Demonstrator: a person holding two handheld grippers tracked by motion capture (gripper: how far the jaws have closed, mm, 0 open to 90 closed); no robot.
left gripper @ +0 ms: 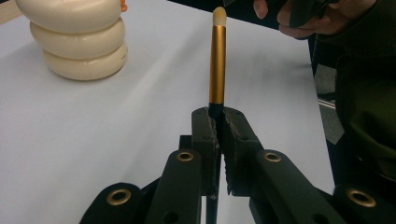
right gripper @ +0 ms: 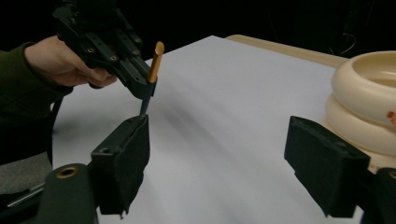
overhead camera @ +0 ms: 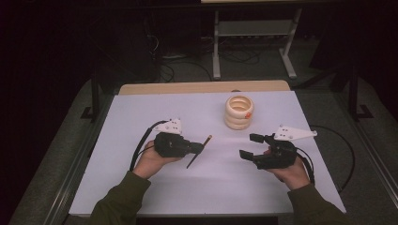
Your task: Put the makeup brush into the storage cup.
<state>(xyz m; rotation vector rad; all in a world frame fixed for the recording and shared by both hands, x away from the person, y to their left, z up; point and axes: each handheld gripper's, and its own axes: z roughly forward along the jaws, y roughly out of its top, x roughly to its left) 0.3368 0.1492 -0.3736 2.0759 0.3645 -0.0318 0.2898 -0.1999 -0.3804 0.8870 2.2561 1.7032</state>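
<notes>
Makeup brush pinched in the left gripper

The brush [left gripper: 217, 65], gold sleeve and cream tip, slants up over the white table [overhead camera: 141, 187], tip away from the left gripper [overhead camera: 199, 148] clamped on its dark handle. Right gripper [overhead camera: 252, 146] has nothing between its spread jaws, near the ringed cream holder [overhead camera: 239, 112]; no readable writing.

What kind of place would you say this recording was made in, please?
Probably a lab or workshop set up for recording handling tasks: a white-topped table, loose cables on the floor beside a metal frame stand, and a dark, curtained-looking surround.
</notes>
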